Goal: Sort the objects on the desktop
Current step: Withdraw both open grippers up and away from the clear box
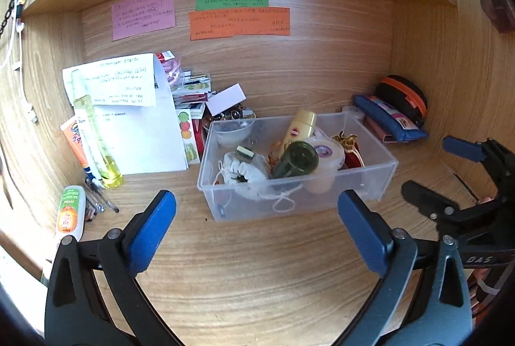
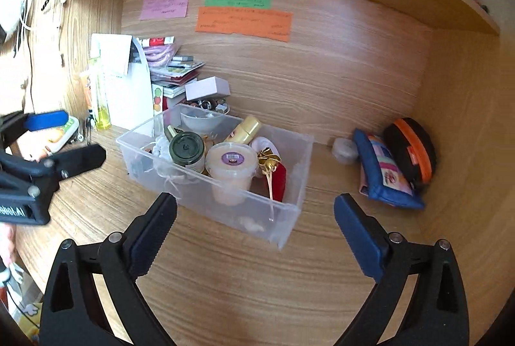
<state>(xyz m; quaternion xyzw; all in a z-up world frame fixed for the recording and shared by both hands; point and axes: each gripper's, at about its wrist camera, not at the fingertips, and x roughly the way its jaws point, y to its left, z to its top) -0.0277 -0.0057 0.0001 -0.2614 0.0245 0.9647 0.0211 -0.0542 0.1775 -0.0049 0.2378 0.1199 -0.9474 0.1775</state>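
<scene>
A clear plastic bin [image 1: 370, 182] [image 2: 291, 217] stands on the wooden desk and holds a dark green jar [image 1: 294, 159] [image 2: 187, 148], a cream tub with a purple label [image 1: 325, 156] [image 2: 231, 165], a gold bottle [image 1: 301, 125] [image 2: 246, 128], a white drawstring pouch [image 1: 244, 167], a small bowl [image 1: 233, 132] and a red and gold item [image 2: 275, 172]. My left gripper [image 1: 257, 217] is open and empty in front of the bin. My right gripper [image 2: 256, 217] is open and empty before the bin's near right corner. Each gripper also shows in the other's view, the right one [image 1: 450, 175] and the left one [image 2: 74, 136].
At the left stand papers [image 1: 141, 127], a yellow spray bottle [image 1: 96, 133], an orange tube [image 1: 75, 140], a white bottle [image 1: 70, 210] and pens [image 1: 103, 198]. Clutter and a white box [image 2: 207, 88] lie behind the bin. A blue pouch [image 2: 386, 172], a black-orange case [image 2: 413, 149] and a small jar [image 2: 344, 149] sit at right.
</scene>
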